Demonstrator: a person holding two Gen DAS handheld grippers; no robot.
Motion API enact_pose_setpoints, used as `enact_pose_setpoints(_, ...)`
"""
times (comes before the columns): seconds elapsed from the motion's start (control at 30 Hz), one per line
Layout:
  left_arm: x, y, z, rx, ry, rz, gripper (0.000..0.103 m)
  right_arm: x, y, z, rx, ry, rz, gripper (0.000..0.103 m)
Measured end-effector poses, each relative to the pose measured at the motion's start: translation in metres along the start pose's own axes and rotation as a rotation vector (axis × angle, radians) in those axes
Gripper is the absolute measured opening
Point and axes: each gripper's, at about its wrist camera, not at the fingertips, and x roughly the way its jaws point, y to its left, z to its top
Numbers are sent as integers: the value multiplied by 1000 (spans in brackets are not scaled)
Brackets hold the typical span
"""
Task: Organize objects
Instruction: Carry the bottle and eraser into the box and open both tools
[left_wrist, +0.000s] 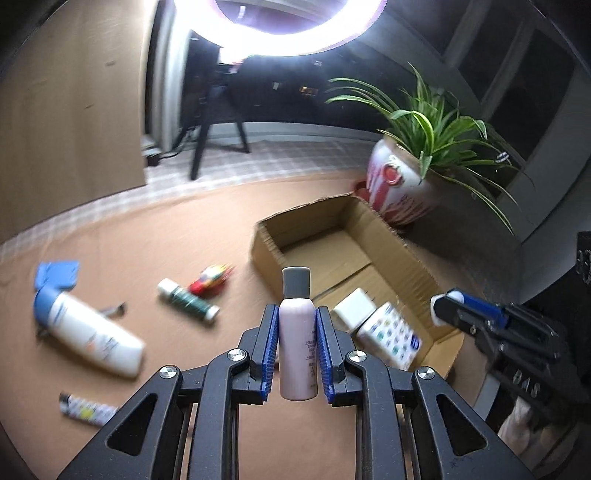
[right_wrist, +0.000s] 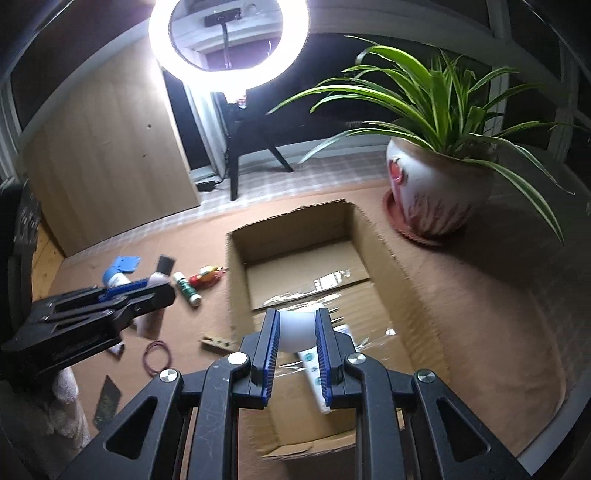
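My left gripper (left_wrist: 296, 321) is shut on a pale pink bottle with a grey cap (left_wrist: 296, 332), held upright above the brown mat, left of the open cardboard box (left_wrist: 399, 254). In the right wrist view the left gripper (right_wrist: 157, 291) shows at the left with the bottle (right_wrist: 157, 278). My right gripper (right_wrist: 296, 325) is shut on a white rounded object (right_wrist: 297, 332) over the near part of the box (right_wrist: 373, 243). The right gripper (left_wrist: 441, 304) also shows in the left wrist view above the box's near end. A white patterned box (left_wrist: 391, 338) and a white block (left_wrist: 352, 308) lie inside.
On the mat lie a large white bottle with a blue cap (left_wrist: 88, 332), a green tube (left_wrist: 186, 299), a red-yellow toy (left_wrist: 210, 278), a lighter (left_wrist: 86, 410), a blue card (left_wrist: 59, 275) and a red rubber band (right_wrist: 158, 355). A potted plant (right_wrist: 436, 192) stands behind the box, right.
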Motion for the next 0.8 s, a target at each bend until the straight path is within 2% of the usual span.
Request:
enact_pose_setpoints(0.23,46,-34,25,44,31,20,21,16,-19,7,0,16,-9,18)
enact_pose_setpoints(0.57,87,-43,42,57,59,51,21,41,-38,14,4,44,-12,18)
enact_pose_setpoints(0.67,94,-46,43,70,70,50,22,45,-40,15,-6,52,-17,28)
enact_pose_setpoints(0.7,97,-48,43,81,82,47,22,46,-40,15,-10,53,-22,37)
enact_pose_setpoints(0.73,98,-50,43,86,87,55,33,46,-40,15,-15,53,-32,51)
enact_pose_setpoints(0.8,99,-50,43,83,81,88,56,43,-42,15,-17,32,-54,58)
